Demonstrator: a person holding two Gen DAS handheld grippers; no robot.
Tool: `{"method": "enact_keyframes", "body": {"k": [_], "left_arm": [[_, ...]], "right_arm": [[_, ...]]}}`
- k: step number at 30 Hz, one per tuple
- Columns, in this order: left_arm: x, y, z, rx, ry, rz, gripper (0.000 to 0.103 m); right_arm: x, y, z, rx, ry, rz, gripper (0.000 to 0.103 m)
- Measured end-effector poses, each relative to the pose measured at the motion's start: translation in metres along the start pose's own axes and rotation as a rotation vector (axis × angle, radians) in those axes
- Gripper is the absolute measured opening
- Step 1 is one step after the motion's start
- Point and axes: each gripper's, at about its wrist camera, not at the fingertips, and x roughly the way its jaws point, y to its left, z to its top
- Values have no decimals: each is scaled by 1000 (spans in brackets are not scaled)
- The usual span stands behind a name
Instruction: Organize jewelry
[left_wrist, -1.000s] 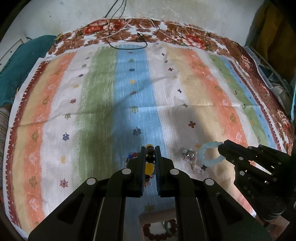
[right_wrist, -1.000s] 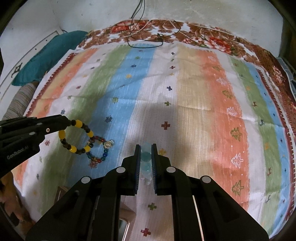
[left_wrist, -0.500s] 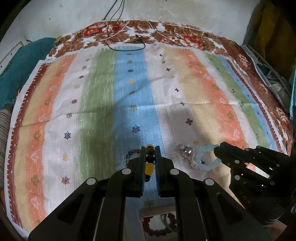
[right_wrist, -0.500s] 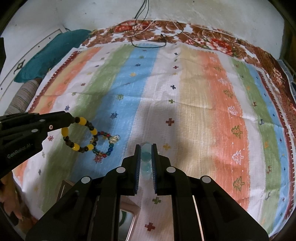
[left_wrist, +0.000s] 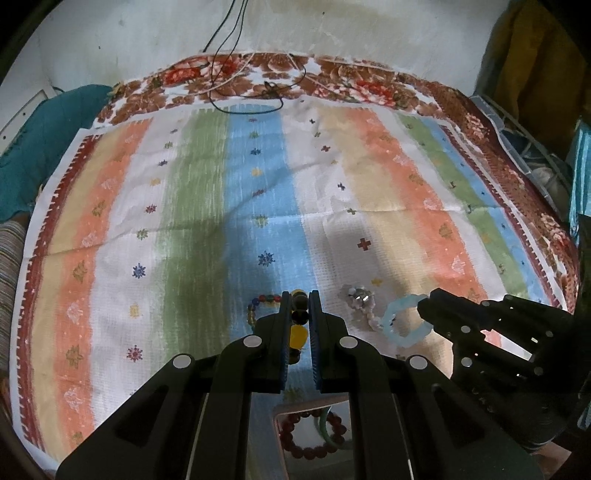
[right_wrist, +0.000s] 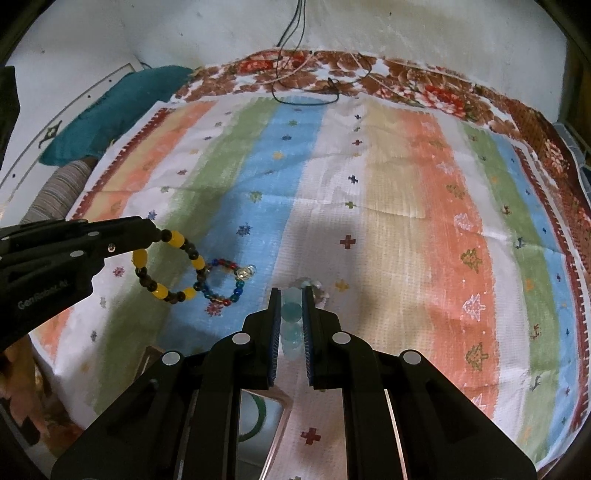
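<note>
Both grippers have drawn back toward the near edge of the striped cloth (left_wrist: 192, 206), each carrying its bracelet along.

- Left gripper (left_wrist: 300, 314): jaws closed on one yellow-and-dark bead bracelet (right_wrist: 168, 266), hanging as a loop.
- Right gripper (right_wrist: 291, 314): jaws closed on one pale blue bracelet (left_wrist: 404, 321).
- On the cloth near its near edge: one multicoloured bead bracelet (right_wrist: 223, 282), one clear-bead bracelet (left_wrist: 360, 302).
- Tray (left_wrist: 279, 435) at the near edge: one red bead bracelet (left_wrist: 310, 450), one green bangle (left_wrist: 327, 434).
</note>
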Motion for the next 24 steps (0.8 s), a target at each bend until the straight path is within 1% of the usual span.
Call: {"method": "enact_keyframes", "body": {"k": [6,15,24], "left_arm": [[-15,2,-4,-10,-24,-25,9],[-39,-4,-15,20,-64,-40,9],[-50,-16,-29,48,-71,-55,9]], "right_arm": [[-17,8,-1,-18,-40,12,12],[-29,14,-9,-33,-56,17,12],[-48,22,-18,-57,-93,40,12]]}}
